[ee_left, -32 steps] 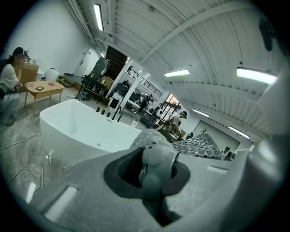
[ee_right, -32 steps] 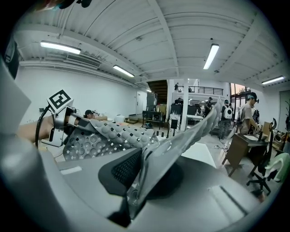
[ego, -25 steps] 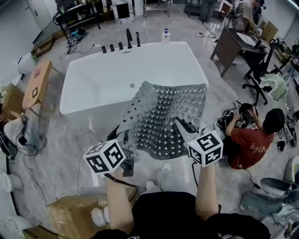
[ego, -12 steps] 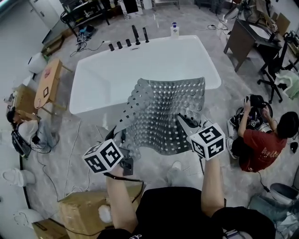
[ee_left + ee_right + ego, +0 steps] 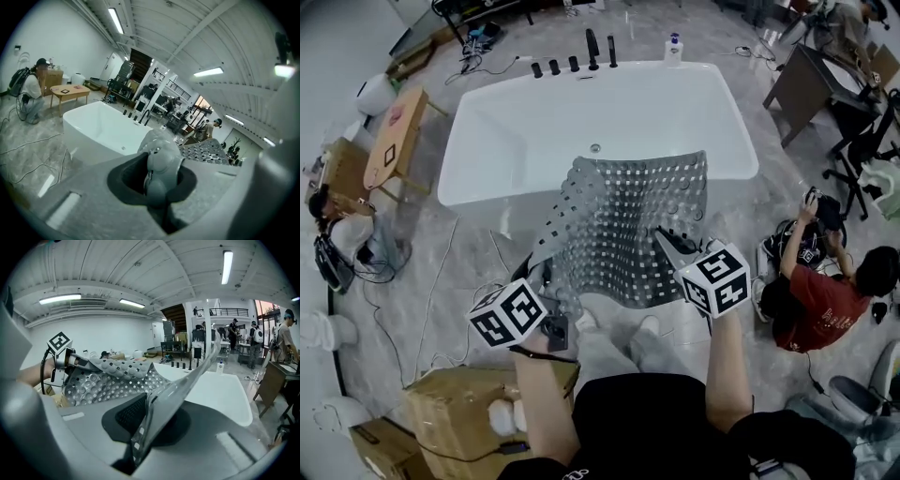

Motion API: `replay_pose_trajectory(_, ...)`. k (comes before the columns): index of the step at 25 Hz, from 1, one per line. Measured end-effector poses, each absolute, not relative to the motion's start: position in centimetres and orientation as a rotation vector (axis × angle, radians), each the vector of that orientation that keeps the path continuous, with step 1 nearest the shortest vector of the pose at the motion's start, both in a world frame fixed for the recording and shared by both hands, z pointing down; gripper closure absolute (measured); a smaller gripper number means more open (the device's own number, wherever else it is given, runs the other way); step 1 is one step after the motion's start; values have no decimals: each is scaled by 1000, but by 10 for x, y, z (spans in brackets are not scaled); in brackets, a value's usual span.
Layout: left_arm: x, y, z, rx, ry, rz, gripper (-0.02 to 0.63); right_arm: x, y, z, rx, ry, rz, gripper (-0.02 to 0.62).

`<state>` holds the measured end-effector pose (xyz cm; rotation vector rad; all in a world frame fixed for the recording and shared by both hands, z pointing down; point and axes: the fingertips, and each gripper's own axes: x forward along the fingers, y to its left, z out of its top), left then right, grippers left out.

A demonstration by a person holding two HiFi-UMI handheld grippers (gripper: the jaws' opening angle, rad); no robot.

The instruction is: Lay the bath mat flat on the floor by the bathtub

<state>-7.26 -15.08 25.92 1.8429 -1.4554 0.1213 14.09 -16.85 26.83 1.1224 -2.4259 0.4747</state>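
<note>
Grey bath mat (image 5: 628, 220) hangs before the bathtub (image 5: 511, 141); your left gripper (image 5: 549, 281) and right gripper (image 5: 667, 246) each clamp a near corner.

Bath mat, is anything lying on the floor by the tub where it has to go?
Nothing visible, though the bath mat itself hides most of that floor beside the bathtub. Thin cables lie off to the left.

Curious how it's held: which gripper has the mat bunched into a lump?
The left gripper: the bath mat bunches into a lump in it, while the right gripper pinches a flat edge.
</note>
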Motion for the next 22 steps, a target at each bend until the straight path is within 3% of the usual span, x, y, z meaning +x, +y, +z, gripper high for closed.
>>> replay_pose_trajectory(11,-148,-183,314,1799,-1316,150,578,63,-193,310,1132,-2276,542,566)
replay_pose_trajectory(22,-186,-205,352,1814,-1199,256,578,44,-200,350,1182,-2128,640,566)
